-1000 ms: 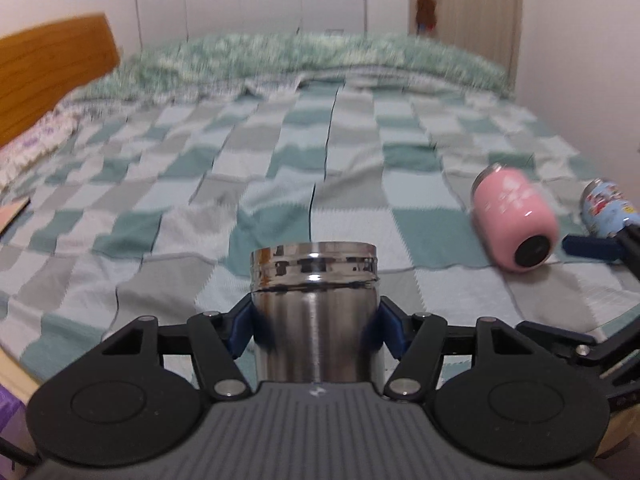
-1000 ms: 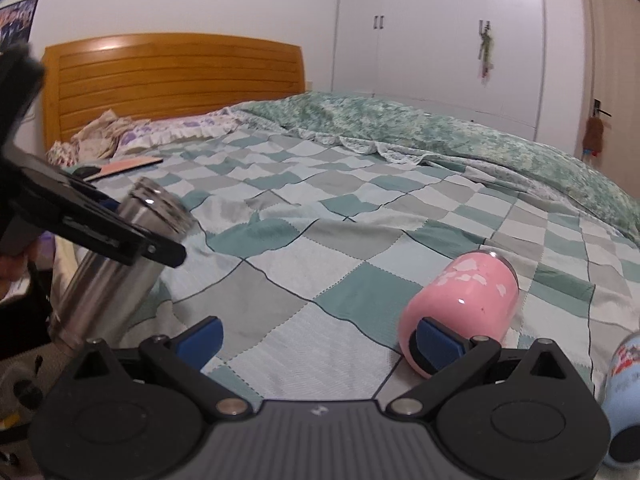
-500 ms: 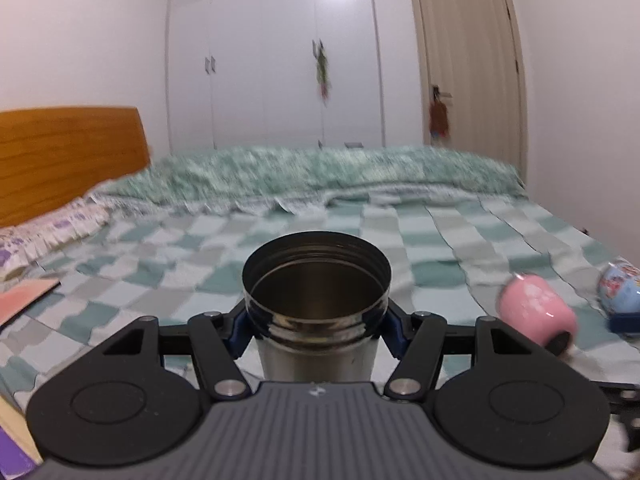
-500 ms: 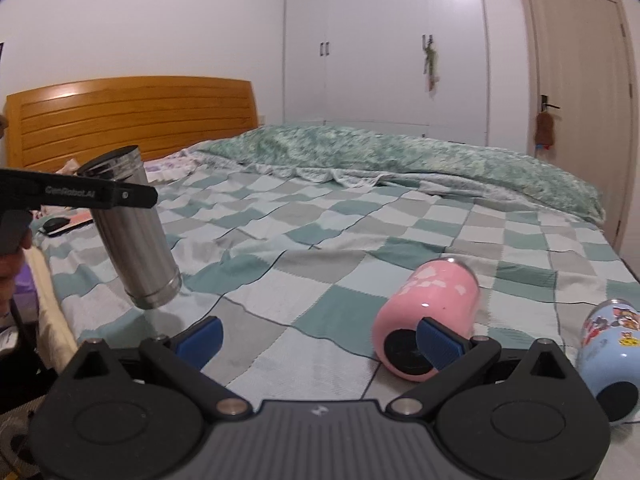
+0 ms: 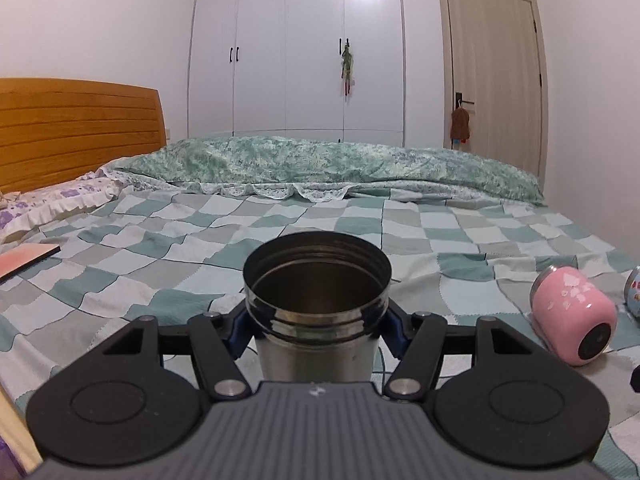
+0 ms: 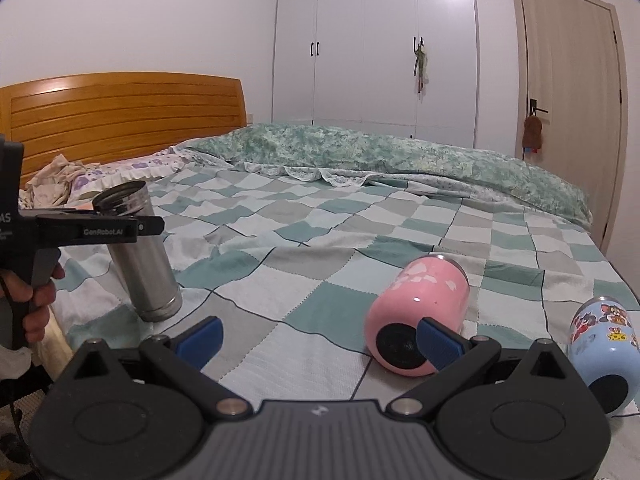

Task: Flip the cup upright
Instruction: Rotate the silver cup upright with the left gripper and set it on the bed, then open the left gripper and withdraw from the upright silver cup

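Placement step: left gripper [image 5: 316, 320] clamped on cylindrical stainless-steel cup [image 5: 317, 304], mouth up, base touching the checked bedspread [image 6: 320, 248]. Right gripper [image 6: 318, 338] spread wide, empty, near the toppled pink cup [image 6: 418, 316]. Next move, judged: release steadily.

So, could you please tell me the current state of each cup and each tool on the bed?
steel cup: mouth up, slightly tilted, base on the blanket, gripped.
pink cup: lying on its side, base toward the camera.
blue cartoon cup: lying on its side.
left tool: shut on the steel cup.
right tool: open, empty, near the pink cup.
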Available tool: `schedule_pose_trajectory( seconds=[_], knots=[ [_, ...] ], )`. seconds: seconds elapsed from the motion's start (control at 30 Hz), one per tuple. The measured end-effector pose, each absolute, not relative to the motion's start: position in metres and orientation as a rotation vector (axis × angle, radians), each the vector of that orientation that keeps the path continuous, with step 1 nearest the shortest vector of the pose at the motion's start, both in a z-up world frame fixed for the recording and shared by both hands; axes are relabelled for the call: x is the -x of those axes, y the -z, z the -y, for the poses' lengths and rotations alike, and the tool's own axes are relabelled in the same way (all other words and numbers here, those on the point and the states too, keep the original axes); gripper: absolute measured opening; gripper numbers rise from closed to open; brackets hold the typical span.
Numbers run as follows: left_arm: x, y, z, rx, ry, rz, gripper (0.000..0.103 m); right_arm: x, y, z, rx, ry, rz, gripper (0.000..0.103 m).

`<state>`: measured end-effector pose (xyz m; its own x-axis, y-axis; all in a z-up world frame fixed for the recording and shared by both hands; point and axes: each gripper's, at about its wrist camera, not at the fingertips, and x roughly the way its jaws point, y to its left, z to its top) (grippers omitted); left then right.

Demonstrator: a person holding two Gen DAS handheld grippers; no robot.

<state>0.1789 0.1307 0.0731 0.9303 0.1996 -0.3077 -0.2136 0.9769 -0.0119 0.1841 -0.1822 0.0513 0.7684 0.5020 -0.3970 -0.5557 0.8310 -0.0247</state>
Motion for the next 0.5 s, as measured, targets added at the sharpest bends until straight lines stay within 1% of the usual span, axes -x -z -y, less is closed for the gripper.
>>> schedule_pose_trajectory(
  seconds=[0.07, 0.17, 0.5],
  knots=[
    [-0.172, -0.075, -0.131, 0.057, -0.212, -0.289, 0.103, -0.183, -0.051, 0.181, 0.145, -0.574, -0.387, 0.103],
    [-0.154, -0.082, -0.126, 0.044, -0.206, -0.211, 0.103, -0.179, -0.051, 0.18, 0.148, -0.569, -0.382, 0.103],
    [-0.097, -0.112, -0.085, 0.009, -0.162, -0.124, 0.103, -0.148, -0.064, 0.195, 0.124, -0.534, -0.333, 0.103]
  ],
)
